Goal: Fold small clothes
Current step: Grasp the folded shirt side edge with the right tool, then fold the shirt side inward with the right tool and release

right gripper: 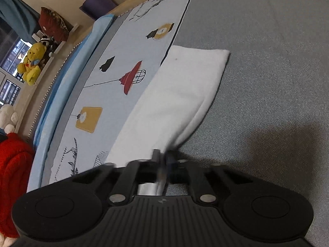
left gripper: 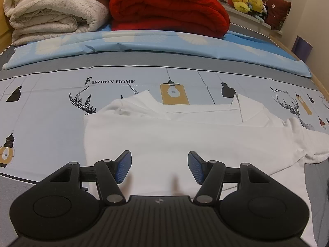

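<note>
The white garment [left gripper: 185,135] lies spread on the bed sheet [left gripper: 51,107], its upper edge partly folded over near a printed lamp motif. The left gripper [left gripper: 160,167] hovers just above the near part of the cloth with its blue-padded fingers [left gripper: 124,166] spread wide, holding nothing.

In the right wrist view, a long white strip of the same garment [right gripper: 181,94] stretches away across the sheet and the grey cover [right gripper: 267,61]. The right gripper [right gripper: 162,160] is clenched on the near end of that strip; its fingertips are blurred, but the cloth runs straight in between them.

No containers show in either view. The sheet is pale blue, printed with lamps, antlers, deer and the words "Fashion Home", with a grey band beyond it. A light blue folded cover [left gripper: 144,43] lies across the far side. Behind it sit a rolled cream blanket [left gripper: 53,10] and a rolled red blanket [left gripper: 170,6]. Yellow stuffed toys [left gripper: 246,0] rest on a ledge by the window, beside a dark red cushion [left gripper: 277,12].
</note>
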Motion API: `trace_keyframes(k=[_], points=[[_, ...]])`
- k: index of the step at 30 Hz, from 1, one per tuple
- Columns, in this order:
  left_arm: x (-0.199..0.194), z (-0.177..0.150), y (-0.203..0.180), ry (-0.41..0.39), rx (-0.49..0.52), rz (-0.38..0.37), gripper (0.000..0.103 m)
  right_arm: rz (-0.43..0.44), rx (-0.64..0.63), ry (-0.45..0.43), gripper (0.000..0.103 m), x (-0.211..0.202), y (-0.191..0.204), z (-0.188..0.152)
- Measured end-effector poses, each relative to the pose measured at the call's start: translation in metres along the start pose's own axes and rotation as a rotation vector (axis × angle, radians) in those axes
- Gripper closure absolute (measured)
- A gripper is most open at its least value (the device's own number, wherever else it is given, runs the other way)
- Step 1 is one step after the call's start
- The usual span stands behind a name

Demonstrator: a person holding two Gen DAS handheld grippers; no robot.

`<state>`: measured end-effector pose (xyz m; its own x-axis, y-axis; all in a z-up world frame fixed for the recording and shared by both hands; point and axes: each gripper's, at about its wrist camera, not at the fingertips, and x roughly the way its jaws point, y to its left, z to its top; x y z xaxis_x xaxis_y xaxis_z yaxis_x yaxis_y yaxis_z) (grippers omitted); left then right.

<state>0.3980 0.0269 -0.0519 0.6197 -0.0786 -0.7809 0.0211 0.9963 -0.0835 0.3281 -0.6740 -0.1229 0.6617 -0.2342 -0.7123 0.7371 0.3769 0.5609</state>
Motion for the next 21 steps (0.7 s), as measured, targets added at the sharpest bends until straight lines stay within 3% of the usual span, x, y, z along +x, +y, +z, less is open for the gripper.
trace_keyframes(k=[7, 13, 17, 19, 21], points=[[-0.005, 0.002, 0.006, -0.009, -0.008, -0.005, 0.037, 0.002, -0.116, -0.148, 0.100, -0.027, 0.040, -0.008], [-0.009, 0.002, 0.019, -0.012, -0.038, 0.016, 0.037, 0.067, -0.310, -0.300, 0.100, -0.074, 0.114, -0.036], [-0.015, 0.005, 0.030, -0.020, -0.066, 0.028, 0.037, 0.280, -0.570, -0.375, 0.100, -0.122, 0.186, -0.099], [-0.018, 0.006, 0.036, -0.024, -0.086, 0.038, 0.037, 0.451, -0.730, -0.346, 0.100, -0.146, 0.216, -0.148], [-0.020, 0.008, 0.044, -0.023, -0.113, 0.043, 0.037, 0.596, -0.862, -0.259, 0.100, -0.161, 0.234, -0.194]])
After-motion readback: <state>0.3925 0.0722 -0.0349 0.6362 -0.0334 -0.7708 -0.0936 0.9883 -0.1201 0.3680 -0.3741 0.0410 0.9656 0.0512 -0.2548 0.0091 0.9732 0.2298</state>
